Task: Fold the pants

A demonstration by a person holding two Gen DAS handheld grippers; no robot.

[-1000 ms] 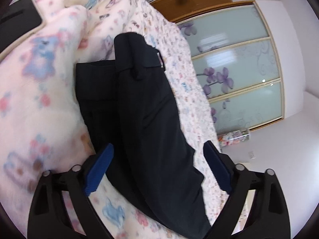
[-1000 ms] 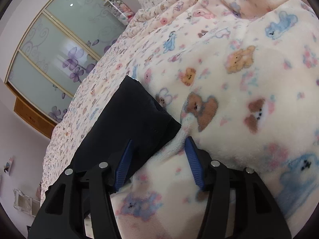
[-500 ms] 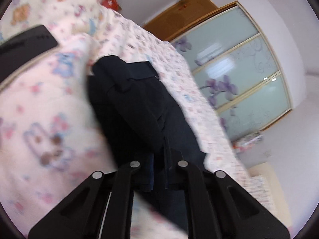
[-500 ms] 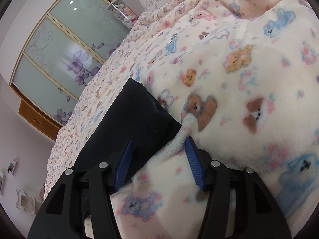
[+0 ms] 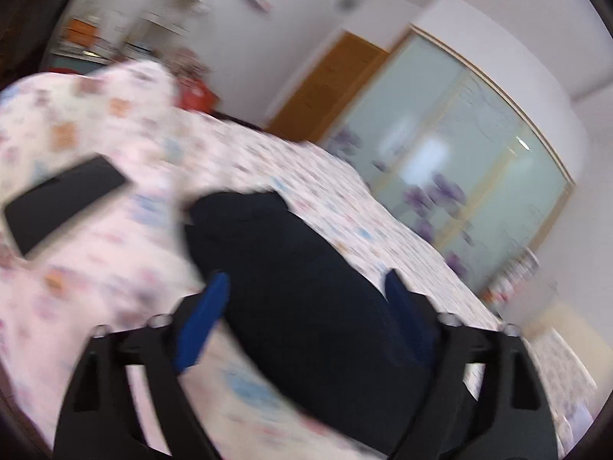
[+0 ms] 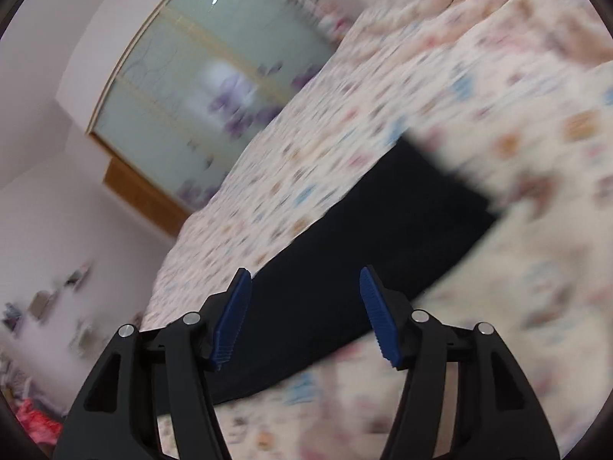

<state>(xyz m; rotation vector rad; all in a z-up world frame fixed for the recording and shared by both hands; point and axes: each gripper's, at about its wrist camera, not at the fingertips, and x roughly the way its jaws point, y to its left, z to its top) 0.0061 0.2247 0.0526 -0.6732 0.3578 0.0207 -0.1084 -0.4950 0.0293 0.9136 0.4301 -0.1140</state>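
Observation:
The dark navy pants (image 5: 306, 291) lie folded lengthwise on the patterned bed blanket (image 5: 115, 260). In the left wrist view my left gripper (image 5: 306, 318) is open, its blue pads on either side of the pants, above the cloth. In the right wrist view the pants (image 6: 383, 237) stretch away from the camera as a long dark strip. My right gripper (image 6: 304, 314) is open and empty above the near part of the strip. Both views are blurred by motion.
A black phone (image 5: 61, 199) lies on the blanket to the left of the pants. A wardrobe with frosted flowered glass doors (image 5: 459, 168) stands beyond the bed, also in the right wrist view (image 6: 207, 88). A cluttered shelf (image 6: 57, 291) stands against the wall.
My left gripper shut on the pants half a second ago and is now open again and lifted. My right gripper has pulled back from the pants' end and risen, staying open.

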